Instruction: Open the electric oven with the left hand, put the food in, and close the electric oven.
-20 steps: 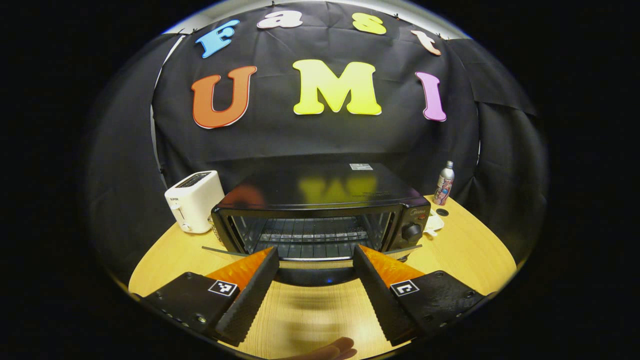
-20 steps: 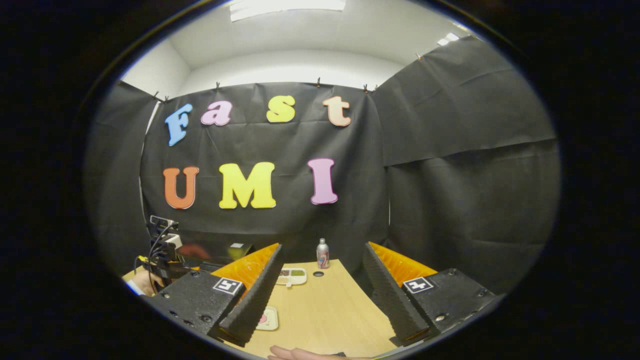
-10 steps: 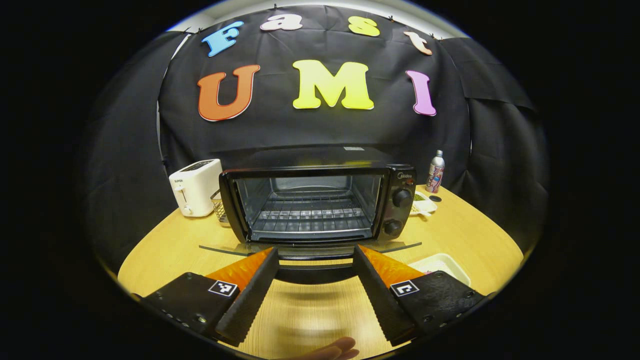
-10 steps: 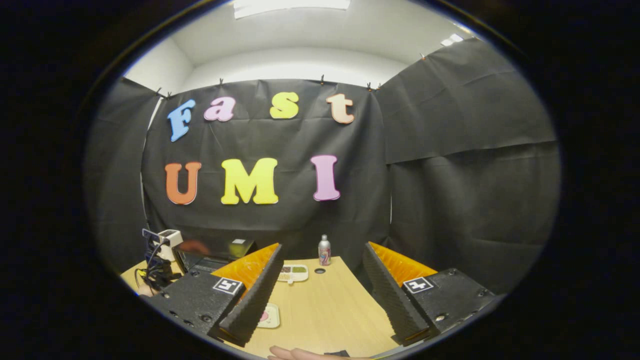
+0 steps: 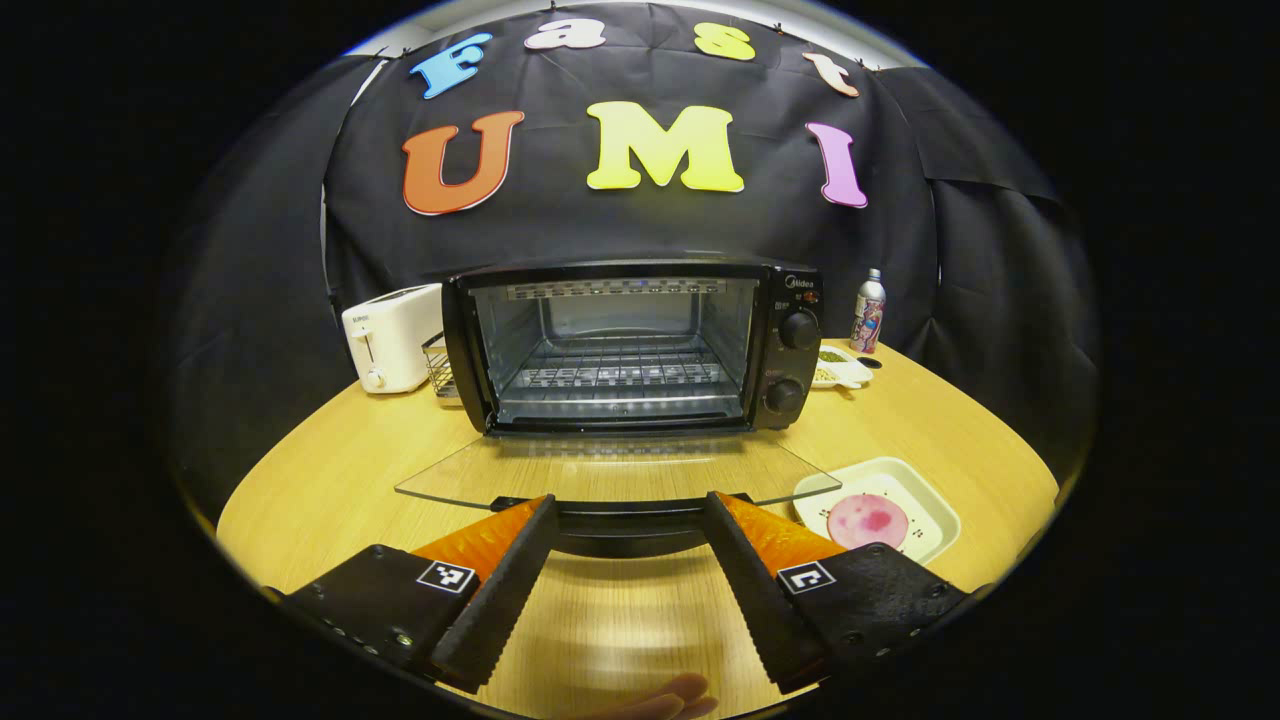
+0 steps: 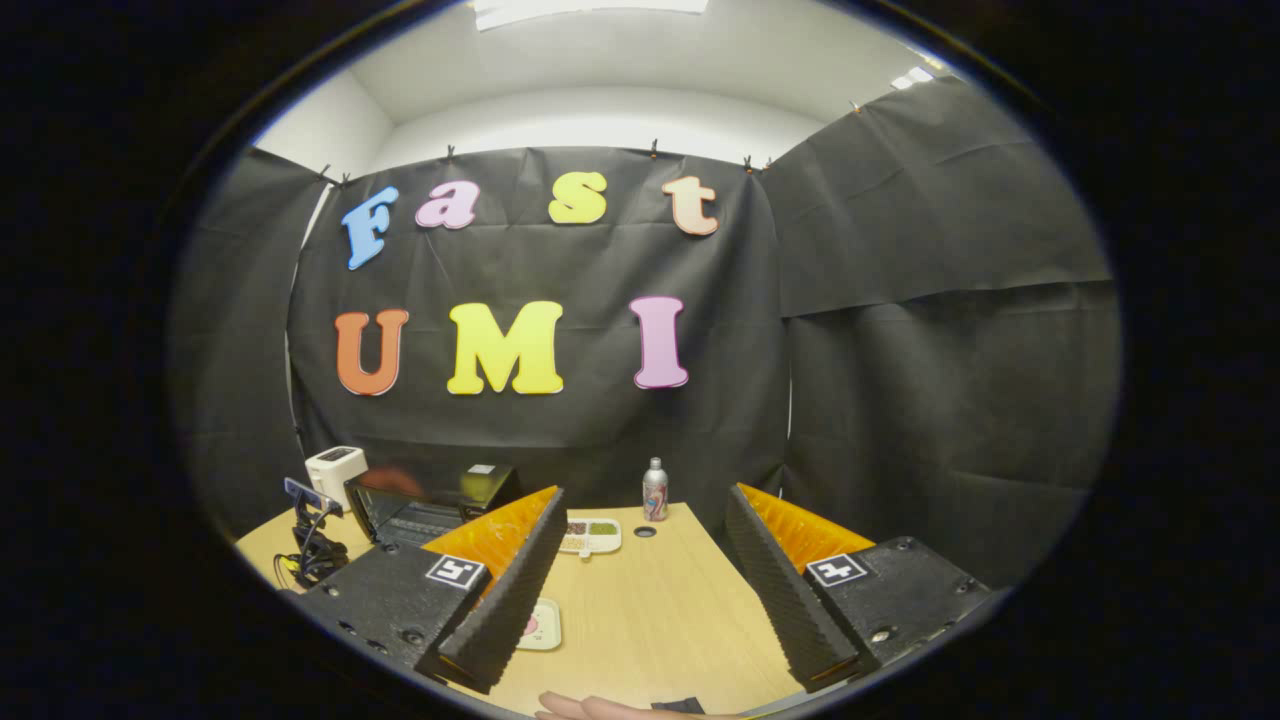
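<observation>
With the door (image 5: 615, 470) dropped flat in front of the oven (image 5: 630, 345), we keep the left gripper (image 5: 625, 545) astride the handle (image 5: 622, 520), jaws released and apart, not pressing it. The food (image 5: 868, 520) waits on its tray (image 5: 935, 510) on the desk (image 5: 330, 480), just right of the door, within easy reach of the right gripper (image 6: 640, 590), whose jaws are also released and carry nothing, ready, we judge, for the pick-up.

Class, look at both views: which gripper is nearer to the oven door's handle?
Left. The left gripper has the door handle between its open fingers; the right gripper hangs over bare table, well right of the oven.
</observation>
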### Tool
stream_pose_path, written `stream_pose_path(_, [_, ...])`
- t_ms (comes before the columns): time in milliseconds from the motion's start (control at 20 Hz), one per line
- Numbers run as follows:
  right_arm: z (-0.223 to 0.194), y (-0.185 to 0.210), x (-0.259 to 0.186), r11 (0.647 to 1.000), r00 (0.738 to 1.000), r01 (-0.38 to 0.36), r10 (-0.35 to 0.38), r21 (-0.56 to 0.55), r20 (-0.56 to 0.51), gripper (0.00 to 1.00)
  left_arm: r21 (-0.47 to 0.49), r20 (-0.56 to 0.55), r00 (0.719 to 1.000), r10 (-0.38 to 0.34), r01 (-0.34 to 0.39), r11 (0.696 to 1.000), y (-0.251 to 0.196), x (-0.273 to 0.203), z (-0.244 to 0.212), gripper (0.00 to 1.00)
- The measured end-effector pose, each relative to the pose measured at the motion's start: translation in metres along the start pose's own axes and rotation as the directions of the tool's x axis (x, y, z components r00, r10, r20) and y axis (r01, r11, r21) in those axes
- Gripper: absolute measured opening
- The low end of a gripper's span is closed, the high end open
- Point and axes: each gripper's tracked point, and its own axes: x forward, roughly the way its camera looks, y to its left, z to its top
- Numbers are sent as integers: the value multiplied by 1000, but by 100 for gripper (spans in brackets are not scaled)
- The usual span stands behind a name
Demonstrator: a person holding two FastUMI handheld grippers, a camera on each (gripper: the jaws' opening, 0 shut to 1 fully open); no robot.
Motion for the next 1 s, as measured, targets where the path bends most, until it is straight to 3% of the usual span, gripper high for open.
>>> stream_pose_path(250, [-11, 7, 6, 1000, 1000, -9, 9, -18, -18, 99, 8, -121, 993, -5, 6, 1000, -2, 12, -48, 94])
stream_pose_path(500, [-23, 19, 14, 999, 998, -26, 25, -21, -56, 99, -16, -118, 993, -4, 3, 1000, -2, 12, -47, 95])
stream_pose_path(750, [-28, 18, 31, 999, 997, -18, 15, -41, -82, 99, -20, -54, 998, 41, -42, 999, 9, -10, -24, 96])
stream_pose_path(1000, [-50, 23, 60, 997, 986, -35, 22, -76, -166, 99, -31, 164, 986, 18, -13, 999, -1, -85, 60, 96])
